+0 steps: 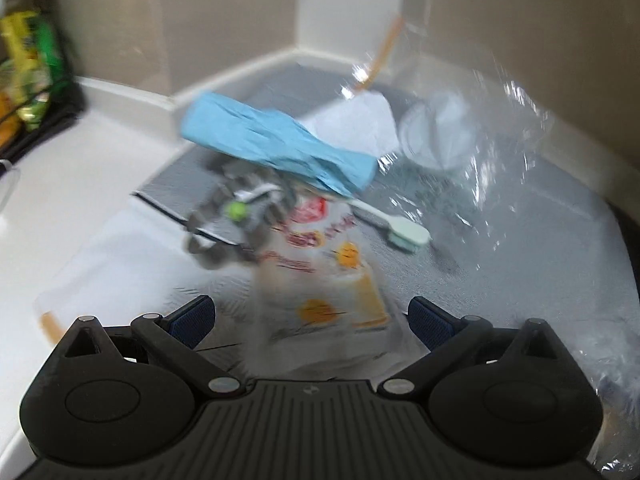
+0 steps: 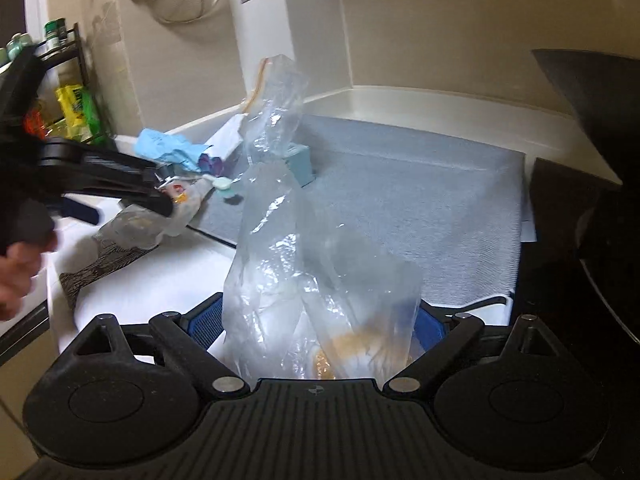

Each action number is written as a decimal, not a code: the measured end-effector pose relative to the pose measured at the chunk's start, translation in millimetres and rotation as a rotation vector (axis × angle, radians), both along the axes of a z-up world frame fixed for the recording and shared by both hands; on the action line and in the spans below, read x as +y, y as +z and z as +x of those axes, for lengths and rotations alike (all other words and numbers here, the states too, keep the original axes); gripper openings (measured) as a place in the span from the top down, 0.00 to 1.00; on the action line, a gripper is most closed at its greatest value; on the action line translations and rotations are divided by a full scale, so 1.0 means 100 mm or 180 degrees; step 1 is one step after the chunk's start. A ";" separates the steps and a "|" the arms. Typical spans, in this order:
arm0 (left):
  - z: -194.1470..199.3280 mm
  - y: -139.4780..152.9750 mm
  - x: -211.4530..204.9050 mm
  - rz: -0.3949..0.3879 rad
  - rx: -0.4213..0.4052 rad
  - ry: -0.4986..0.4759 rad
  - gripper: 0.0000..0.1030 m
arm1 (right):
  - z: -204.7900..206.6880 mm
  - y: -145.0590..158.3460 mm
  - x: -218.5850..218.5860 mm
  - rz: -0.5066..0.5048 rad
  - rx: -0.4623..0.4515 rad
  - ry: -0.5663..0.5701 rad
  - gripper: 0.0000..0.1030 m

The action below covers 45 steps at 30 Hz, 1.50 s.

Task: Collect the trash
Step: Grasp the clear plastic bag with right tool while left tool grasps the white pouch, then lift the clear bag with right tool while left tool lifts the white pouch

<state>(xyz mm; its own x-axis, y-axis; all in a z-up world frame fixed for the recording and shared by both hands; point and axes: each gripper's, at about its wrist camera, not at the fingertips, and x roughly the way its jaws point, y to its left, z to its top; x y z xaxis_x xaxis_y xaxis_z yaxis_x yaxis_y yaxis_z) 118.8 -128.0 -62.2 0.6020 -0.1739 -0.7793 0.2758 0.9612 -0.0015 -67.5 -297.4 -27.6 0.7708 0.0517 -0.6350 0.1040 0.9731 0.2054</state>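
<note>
The white tabletop [image 2: 160, 280] carries a grey mat [image 2: 420, 208] that fills most of the ground ahead of your right claw [image 2: 320, 320]. A clear plastic bag [image 2: 304, 248] stands up from between that claw's fingers and rises well above them; the blue pads sit wide apart on either side of the bag, and whether they pinch the film cannot be told from the right wrist view. Something orange shows through the bag's base, just in front of the claw.

Ahead and to the left of your right claw, your left claw [image 2: 160, 200] reaches in over the mat's near edge, at a printed snack wrapper [image 2: 188, 200]. From the left wrist view, your left claw [image 1: 312, 320] is spread wide, and the wrapper [image 1: 324, 264] lies between and just ahead of its fingertips; contact cannot be confirmed, as the frame is blurred.

Beyond the wrapper sits a crumpled blue glove [image 1: 276, 144]. To its right and farther off lies white paper [image 1: 352, 120]. A white brush with a pale green head [image 1: 400, 228] rests on the mat, ahead and right of the left claw. A small grey cluster with a green dot [image 1: 236, 212] lies ahead and left, too blurred to identify.
</note>
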 end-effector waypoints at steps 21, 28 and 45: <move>0.04 0.50 0.30 -0.0536 0.0527 -0.0083 0.24 | -0.06 0.01 -0.25 0.0458 -0.0407 -0.0202 0.94; -0.21 0.72 0.42 -0.0868 0.0616 -0.0253 0.25 | -0.06 0.00 -0.27 0.0552 -0.0427 -0.0196 0.94; -0.47 1.18 0.32 -0.1361 0.0448 -0.0534 0.34 | -0.02 -0.03 -0.34 0.0718 -0.0394 -0.0305 0.94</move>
